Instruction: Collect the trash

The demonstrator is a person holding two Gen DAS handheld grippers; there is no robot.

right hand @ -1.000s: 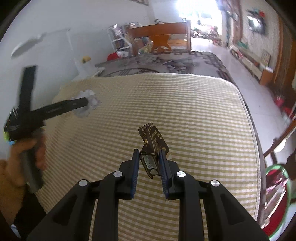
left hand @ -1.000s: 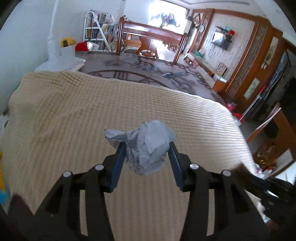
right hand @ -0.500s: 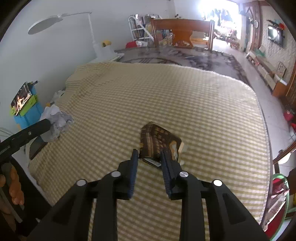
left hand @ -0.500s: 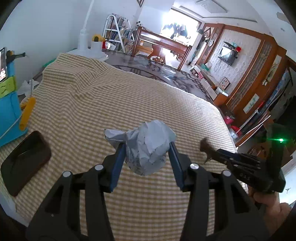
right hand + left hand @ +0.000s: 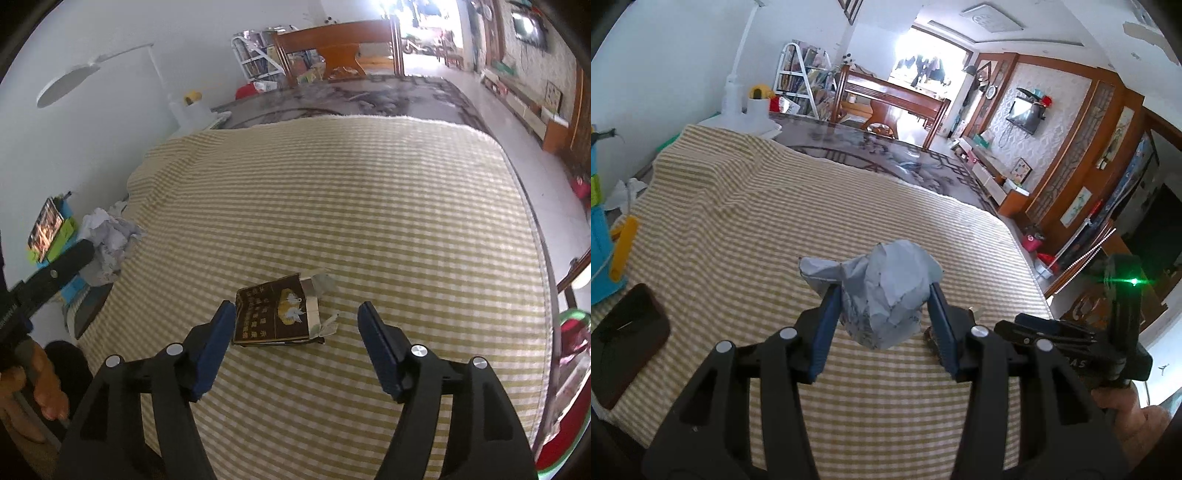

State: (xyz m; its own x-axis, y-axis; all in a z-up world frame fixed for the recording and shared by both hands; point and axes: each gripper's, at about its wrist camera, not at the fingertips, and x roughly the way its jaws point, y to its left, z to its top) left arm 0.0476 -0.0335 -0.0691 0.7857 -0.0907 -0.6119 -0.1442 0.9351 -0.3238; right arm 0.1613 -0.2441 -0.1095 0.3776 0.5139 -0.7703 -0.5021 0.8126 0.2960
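Observation:
My left gripper [image 5: 882, 306] is shut on a crumpled grey paper ball [image 5: 886, 291] and holds it above the yellow checked tablecloth [image 5: 775, 229]. The ball also shows in the right wrist view [image 5: 109, 243] at the far left, at the tip of the left gripper. My right gripper [image 5: 297, 314] is open and empty. A flattened brown cigarette pack [image 5: 277, 315] lies on the cloth [image 5: 351, 184] just ahead of and between its fingers, with small paper scraps [image 5: 328, 325] beside it.
A dark tray [image 5: 626, 339] lies at the table's left edge beside a blue and yellow object [image 5: 605, 236]. A white lamp [image 5: 74, 77] stands at the far left corner. A red and green bin [image 5: 569, 332] is below the table's right edge.
My right gripper has opened and let go of the cigarette pack, which now lies flat on the cloth. My left gripper still holds the paper ball and has drawn nearer the right gripper.

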